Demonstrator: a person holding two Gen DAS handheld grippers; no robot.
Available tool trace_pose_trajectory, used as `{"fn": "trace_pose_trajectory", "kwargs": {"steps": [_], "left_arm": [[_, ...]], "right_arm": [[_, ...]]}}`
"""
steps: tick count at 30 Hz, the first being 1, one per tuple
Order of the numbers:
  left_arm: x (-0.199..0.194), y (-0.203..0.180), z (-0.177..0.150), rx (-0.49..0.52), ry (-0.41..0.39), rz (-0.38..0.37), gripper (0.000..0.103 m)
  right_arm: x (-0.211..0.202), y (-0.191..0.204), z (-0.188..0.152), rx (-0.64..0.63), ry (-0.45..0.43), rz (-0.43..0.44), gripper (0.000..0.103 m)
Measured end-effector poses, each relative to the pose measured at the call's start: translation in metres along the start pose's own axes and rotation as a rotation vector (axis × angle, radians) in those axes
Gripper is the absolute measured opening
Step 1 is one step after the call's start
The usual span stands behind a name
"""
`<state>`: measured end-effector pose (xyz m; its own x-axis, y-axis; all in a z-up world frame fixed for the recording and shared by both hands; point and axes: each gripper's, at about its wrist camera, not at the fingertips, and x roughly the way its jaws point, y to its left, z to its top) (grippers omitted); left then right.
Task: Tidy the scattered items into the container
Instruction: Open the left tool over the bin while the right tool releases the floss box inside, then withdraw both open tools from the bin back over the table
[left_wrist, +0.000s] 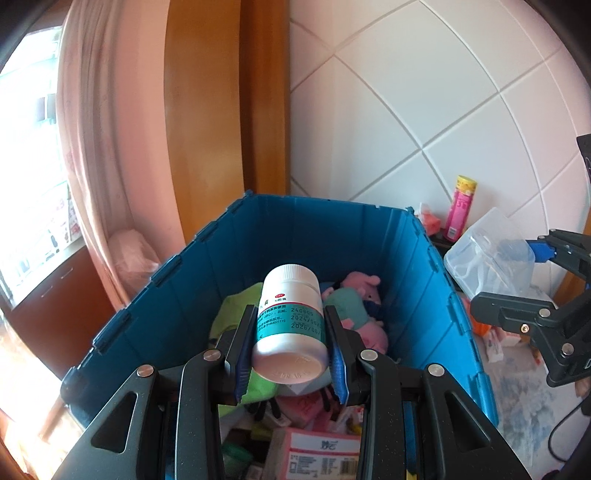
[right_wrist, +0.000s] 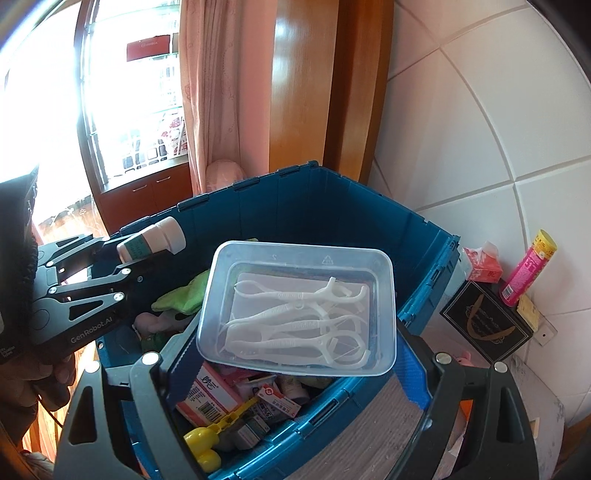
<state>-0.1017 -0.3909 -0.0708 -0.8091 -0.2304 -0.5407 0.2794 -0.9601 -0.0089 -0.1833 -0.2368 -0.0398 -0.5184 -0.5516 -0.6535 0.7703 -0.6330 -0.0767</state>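
Currently, the tall blue plastic crate with ribbed walls (left_wrist: 192, 280) stands open against the white tiled wall (left_wrist: 424, 110), already loaded with a pink plush pig toy (left_wrist: 360, 286), a green cloth (left_wrist: 236, 306) and assorted cartons. My right gripper (right_wrist: 291, 354) is clamped wide across the clear rectangular plastic tub (right_wrist: 218, 291), which sits tilted above the crate's opening and contains white plastic floss picks (right_wrist: 295, 325). My left gripper (left_wrist: 291, 354) has its blue-padded fingers (left_wrist: 242, 362) closed on the white cylindrical pill bottle with a teal label (left_wrist: 290, 317), held cap-forward over the crate interior. Outside the crate, near the wall, a pink tube with a yellow cap (right_wrist: 526, 269) stands beside a black box (right_wrist: 484, 325).
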Motion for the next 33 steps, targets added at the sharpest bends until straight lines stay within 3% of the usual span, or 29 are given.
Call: {"fn": "trace_pose_trajectory", "kwargs": {"steps": [8,10,12,13,22,33], "left_arm": [[0.003,0.008,0.002,-0.007,-0.009,0.003,0.034],[0.002,0.010,0.002,-0.016,-0.016,0.004,0.039],[0.002,0.011,0.002,-0.020,-0.020,0.007,0.096],[-0.001,0.011,0.002,-0.022,-0.034,0.020,0.102],[-0.006,0.001,0.002,0.001,-0.038,0.029,0.102],[-0.019,-0.049,0.006,0.057,-0.052,-0.050,0.102]], "right_arm": [[0.010,0.006,0.004,0.003,-0.001,0.014,0.089],[0.010,0.009,0.004,-0.004,-0.010,0.015,0.089],[0.011,0.012,0.005,-0.010,-0.013,0.010,0.098],[0.010,0.013,0.004,-0.012,-0.016,0.006,0.103],[0.002,0.005,-0.005,0.017,-0.022,-0.007,0.103],[-0.036,-0.028,-0.040,0.093,-0.029,-0.074,0.103]]}}
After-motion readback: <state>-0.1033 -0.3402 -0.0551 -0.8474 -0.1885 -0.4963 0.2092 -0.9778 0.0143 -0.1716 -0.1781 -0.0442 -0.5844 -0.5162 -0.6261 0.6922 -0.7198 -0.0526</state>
